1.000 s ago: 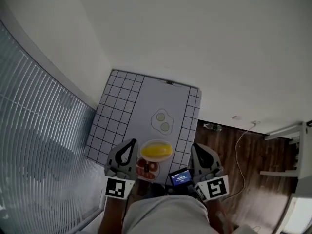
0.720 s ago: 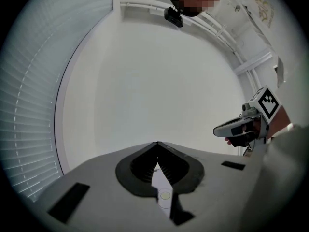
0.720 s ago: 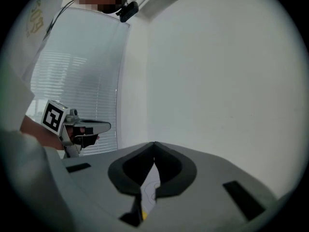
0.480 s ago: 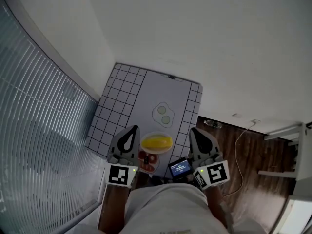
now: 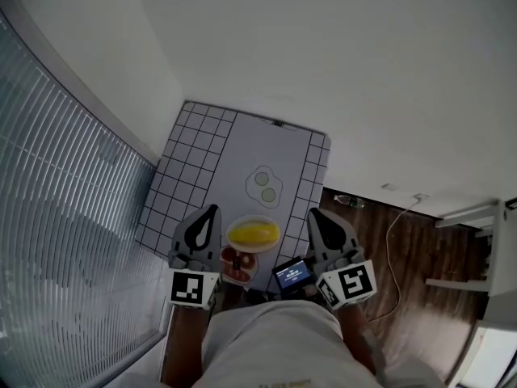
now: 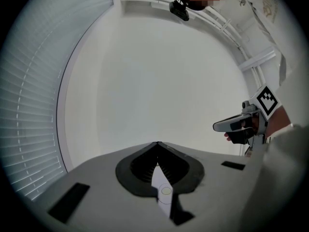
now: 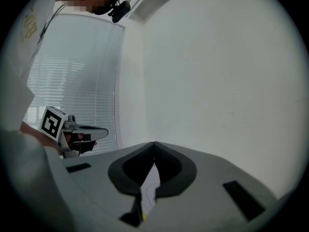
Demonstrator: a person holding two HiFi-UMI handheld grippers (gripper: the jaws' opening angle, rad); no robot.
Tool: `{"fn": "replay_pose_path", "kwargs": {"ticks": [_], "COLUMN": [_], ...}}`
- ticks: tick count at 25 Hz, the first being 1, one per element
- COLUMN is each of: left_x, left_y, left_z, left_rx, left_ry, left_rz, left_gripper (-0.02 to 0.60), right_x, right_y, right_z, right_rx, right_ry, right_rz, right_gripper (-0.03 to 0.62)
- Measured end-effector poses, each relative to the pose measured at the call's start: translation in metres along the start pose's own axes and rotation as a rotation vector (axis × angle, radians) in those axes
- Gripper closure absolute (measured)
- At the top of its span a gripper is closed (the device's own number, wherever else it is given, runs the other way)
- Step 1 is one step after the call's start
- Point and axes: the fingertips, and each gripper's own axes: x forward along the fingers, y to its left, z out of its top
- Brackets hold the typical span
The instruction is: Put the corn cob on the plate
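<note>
In the head view the yellow corn cob (image 5: 253,234) lies on a pale round plate (image 5: 273,243) at the near end of the table. My left gripper (image 5: 212,209) hangs just left of the plate, shut and empty. My right gripper (image 5: 312,213) hangs just right of it, also shut and empty. Both point level at the white wall, above the table. The left gripper view shows its jaws (image 6: 157,144) closed against bare wall, with the right gripper (image 6: 236,124) at the side. The right gripper view shows closed jaws (image 7: 154,144) and the left gripper (image 7: 87,132).
A small dish of red pieces (image 5: 239,263) sits at the table's near edge, next to a small device with a lit blue screen (image 5: 292,275). Two green rounds (image 5: 263,186) lie mid-table on the grey mat. Blinds run along the left; a wooden floor with a cable (image 5: 396,241) lies right.
Nothing on the table has moved. Both grippers stay shut on either side of the plate; only the head view has drifted slightly.
</note>
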Motion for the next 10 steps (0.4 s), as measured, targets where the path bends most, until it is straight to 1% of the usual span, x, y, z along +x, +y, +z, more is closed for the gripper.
{"fn": "replay_pose_path", "kwargs": {"ticks": [6, 10], "left_x": [-0.0032, -0.0036], "left_y": [0.0014, 0.0036], "left_z": [-0.0023, -0.0002], "left_rx": [0.004, -0.009], "left_ry": [0.014, 0.014], "left_rz": [0.01, -0.002], "left_gripper": [0.572, 0.572], "right_x": [-0.0012, -0.0003], "right_y": [-0.0014, 0.0009], "right_z": [-0.0053, -0.0081], "right_rx": [0.002, 0.001], "right_ry": [0.014, 0.027], "right_rz": [0.004, 0.012], "right_gripper": [0.588, 0.588]}}
